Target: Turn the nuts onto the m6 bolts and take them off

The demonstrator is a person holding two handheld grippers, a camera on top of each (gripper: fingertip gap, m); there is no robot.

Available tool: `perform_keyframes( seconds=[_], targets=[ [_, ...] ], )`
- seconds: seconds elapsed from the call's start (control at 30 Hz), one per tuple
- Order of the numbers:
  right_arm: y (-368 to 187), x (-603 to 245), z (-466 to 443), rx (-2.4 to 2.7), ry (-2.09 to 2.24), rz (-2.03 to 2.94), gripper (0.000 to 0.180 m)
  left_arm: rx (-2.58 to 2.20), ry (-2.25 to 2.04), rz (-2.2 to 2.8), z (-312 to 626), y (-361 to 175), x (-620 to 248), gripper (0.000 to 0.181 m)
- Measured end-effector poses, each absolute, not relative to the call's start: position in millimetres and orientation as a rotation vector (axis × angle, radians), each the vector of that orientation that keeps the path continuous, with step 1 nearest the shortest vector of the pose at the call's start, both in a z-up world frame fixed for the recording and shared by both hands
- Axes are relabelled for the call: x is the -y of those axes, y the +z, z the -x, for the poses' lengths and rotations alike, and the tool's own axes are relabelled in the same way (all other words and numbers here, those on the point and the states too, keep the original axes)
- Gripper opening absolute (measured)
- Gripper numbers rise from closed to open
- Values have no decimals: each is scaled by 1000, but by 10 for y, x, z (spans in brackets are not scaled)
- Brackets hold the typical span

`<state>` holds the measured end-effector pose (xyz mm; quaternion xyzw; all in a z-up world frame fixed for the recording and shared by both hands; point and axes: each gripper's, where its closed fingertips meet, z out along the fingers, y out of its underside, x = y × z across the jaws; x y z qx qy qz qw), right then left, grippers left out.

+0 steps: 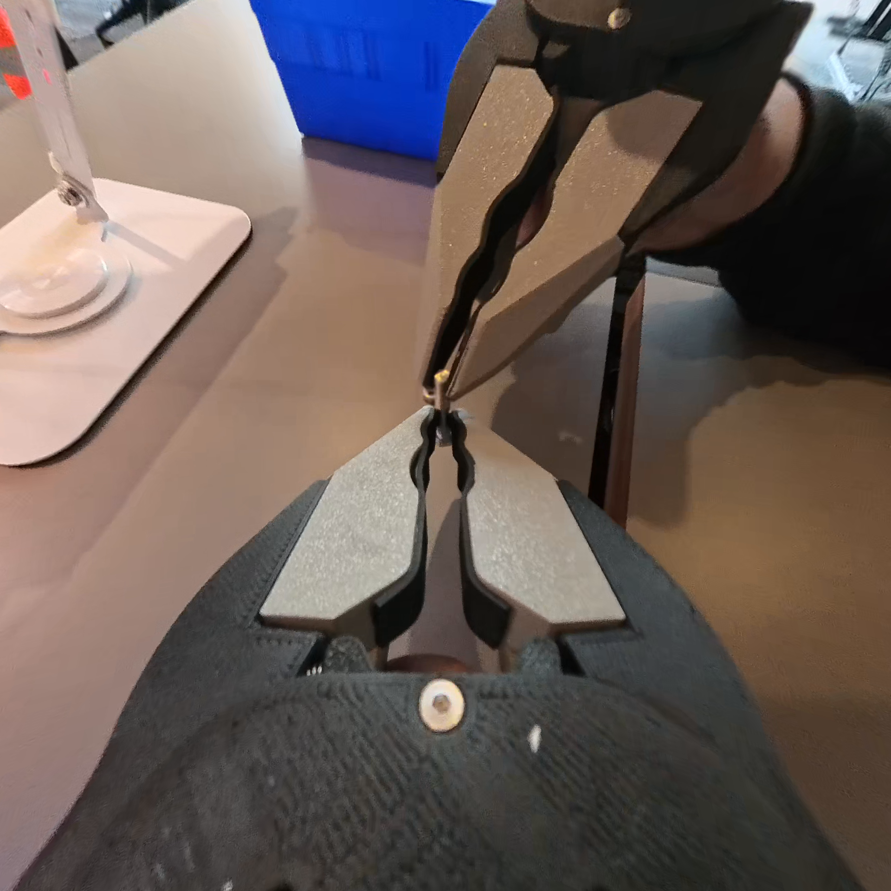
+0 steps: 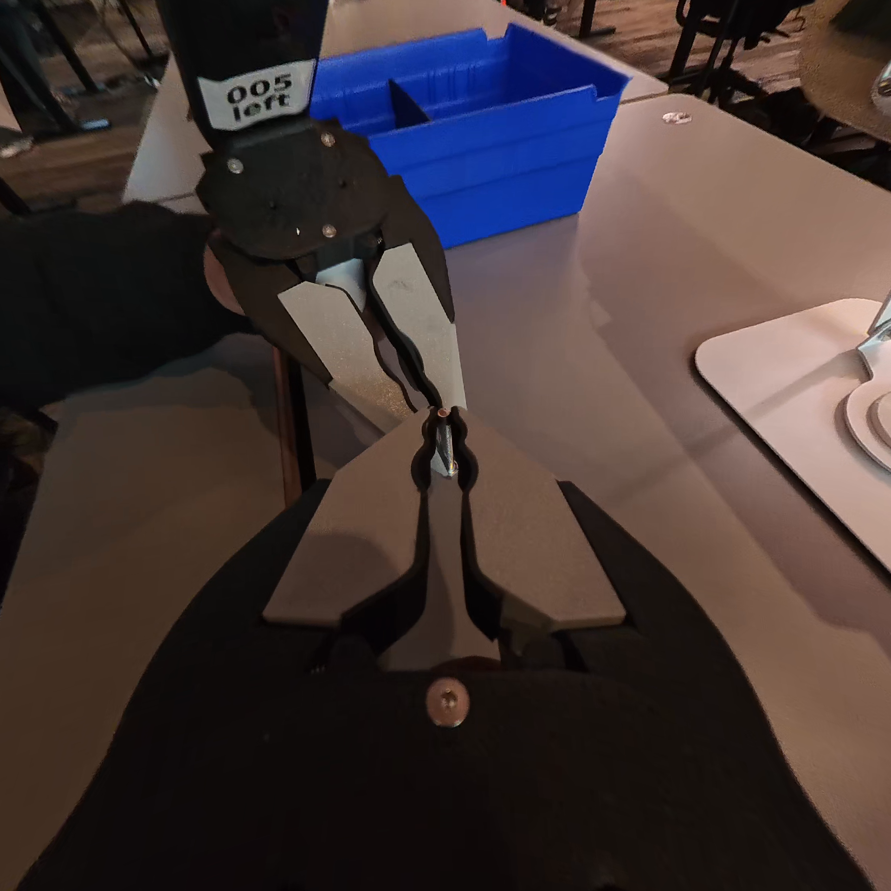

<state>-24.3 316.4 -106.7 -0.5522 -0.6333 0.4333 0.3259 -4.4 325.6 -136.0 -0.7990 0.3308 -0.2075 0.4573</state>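
My right gripper (image 2: 443,418) is shut on a silver threaded bolt (image 2: 448,448) that lies along the gap between its fingers. In the left wrist view the right gripper (image 1: 439,388) comes down from above with the bolt's end (image 1: 439,380) at its tips. My left gripper (image 1: 441,420) is shut on a small metal nut (image 1: 441,434), mostly hidden between the fingertips. The two grippers meet tip to tip just above the table, with the nut at the bolt's end. The left gripper (image 2: 441,405) reaches in from the upper left in the right wrist view.
A blue divided bin (image 2: 482,159) stands on the grey table (image 2: 627,337) behind the grippers. A white stand base (image 1: 96,289) lies to one side. A dark gap (image 1: 617,385) runs between table sections. A person's dark sleeve (image 1: 819,231) is behind the right gripper. Less than 4 cm separates the two grippers' tips. The white stand base (image 1: 96,289) is about equally far from each gripper, around 25 cm.
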Motion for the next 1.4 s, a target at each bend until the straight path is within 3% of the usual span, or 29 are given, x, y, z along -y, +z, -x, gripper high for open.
perform_keyframes(
  seconds=[0.2,1.4],
  targets=[
    [-918,-3156,235,1584,1260,1432,2,-799,-539,1904,46,-1272,-3266,9],
    [-715,-3169,186,1500,1380,1393,2,-731,-687,1773,-36,-1021,-3231,2]
  ],
)
